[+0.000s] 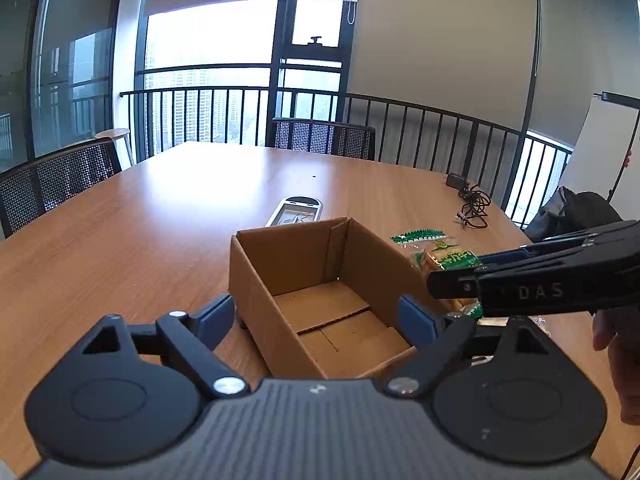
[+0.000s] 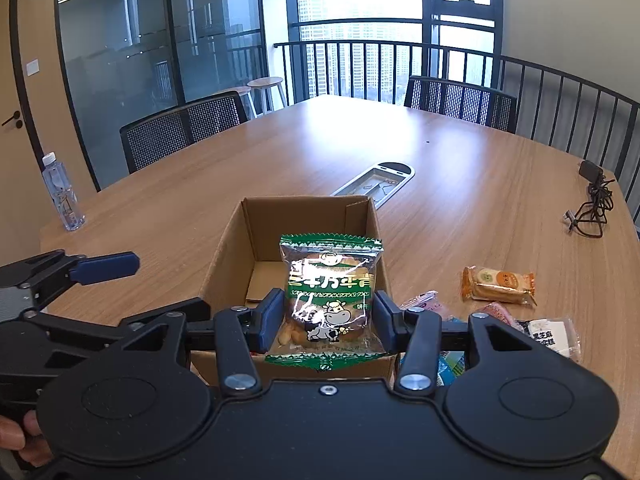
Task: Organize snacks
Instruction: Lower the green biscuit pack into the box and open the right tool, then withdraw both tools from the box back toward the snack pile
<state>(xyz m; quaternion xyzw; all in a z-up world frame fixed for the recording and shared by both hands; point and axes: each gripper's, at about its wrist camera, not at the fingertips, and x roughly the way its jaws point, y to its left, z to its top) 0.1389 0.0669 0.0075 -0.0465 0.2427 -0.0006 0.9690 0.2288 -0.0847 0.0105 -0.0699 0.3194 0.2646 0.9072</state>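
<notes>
My right tongs [image 2: 326, 322] gripped a green cow-print snack packet [image 2: 330, 300] by its sides, held over the near edge of the cardboard box [image 2: 224, 264] on the table [image 2: 460, 184]. My left tongs [image 1: 316, 318] stood wide apart with nothing in them, straddling the box's near left corner. More wrapped snacks [image 2: 498, 285] lay on the table just right of the box.

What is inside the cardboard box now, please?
The cardboard box holds no snack in the part that shows, only its bare floor flaps. The near end of the floor is covered by the left gripper, which is open.
</notes>
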